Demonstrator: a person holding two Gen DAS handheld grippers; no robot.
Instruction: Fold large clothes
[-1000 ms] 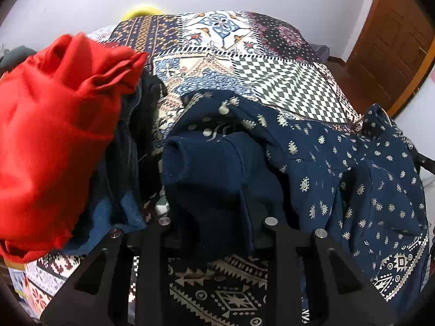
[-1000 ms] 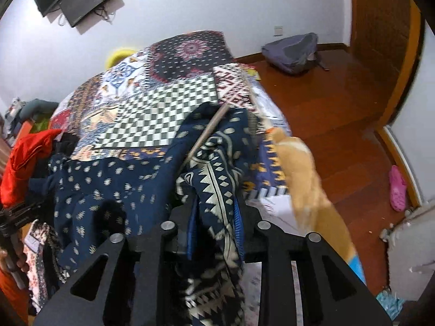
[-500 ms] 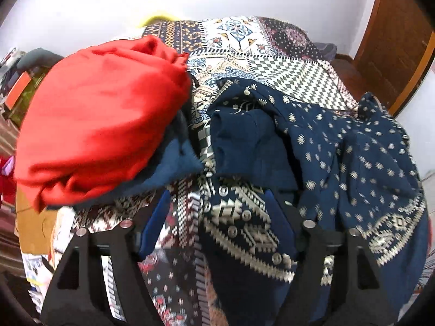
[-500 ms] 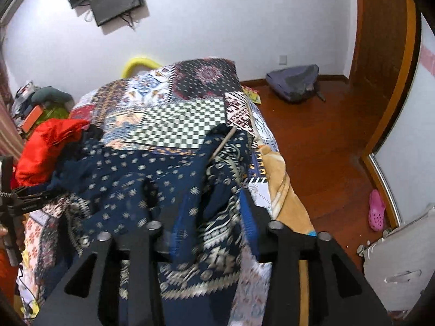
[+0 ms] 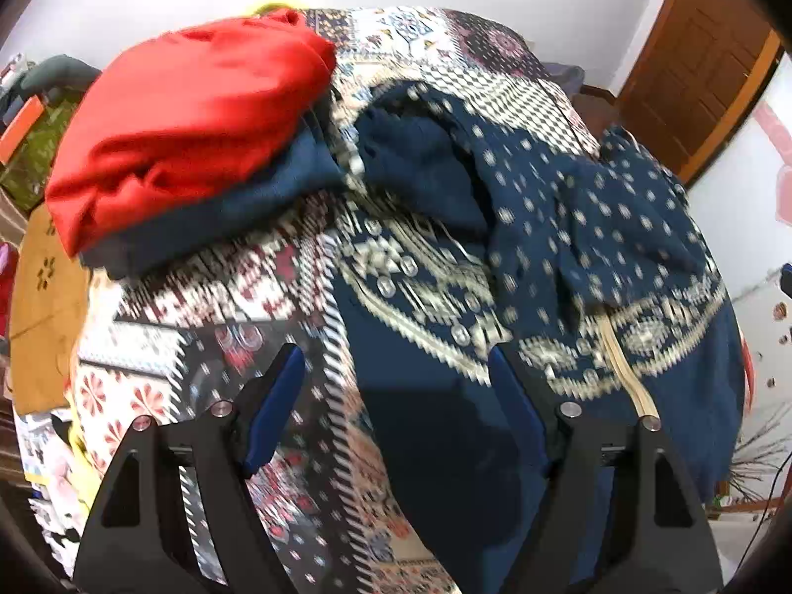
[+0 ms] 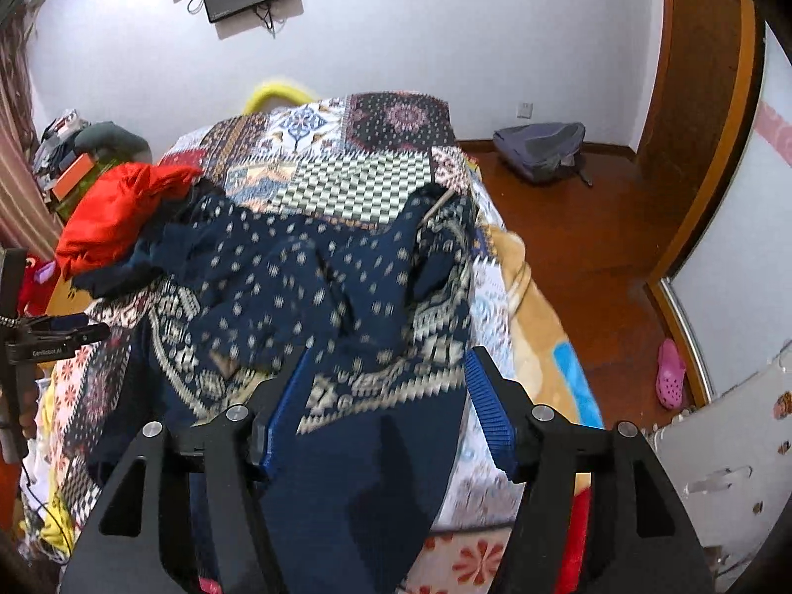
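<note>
1. Navy patterned knit garment with cream dots and a zigzag band (image 5: 584,227) lies rumpled on the patchwork bedspread (image 5: 208,346), near the bed's foot; folding looks barely begun, with creases and bunched sleeves left to flatten.
2. Left gripper (image 5: 396,396) and right gripper (image 6: 386,396) have just been opening; jaws hang apart above the cloth, gripping nothing.
3. Red fabric heap (image 5: 188,114) on dark clothes crowds the garment's left side, limiting spreading room.

Navy garment (image 5: 584,227): soft matt cloth, cream woven pattern. Red garment (image 5: 188,114): smooth cloth with slight sheen. Bed cover (image 6: 346,183): printed matt patchwork fabric. Floor (image 6: 584,227): glossy polished wood. Gripper fingers (image 6: 487,408): matt black plastic, ribbed blue pads, bright metal screws.
</note>
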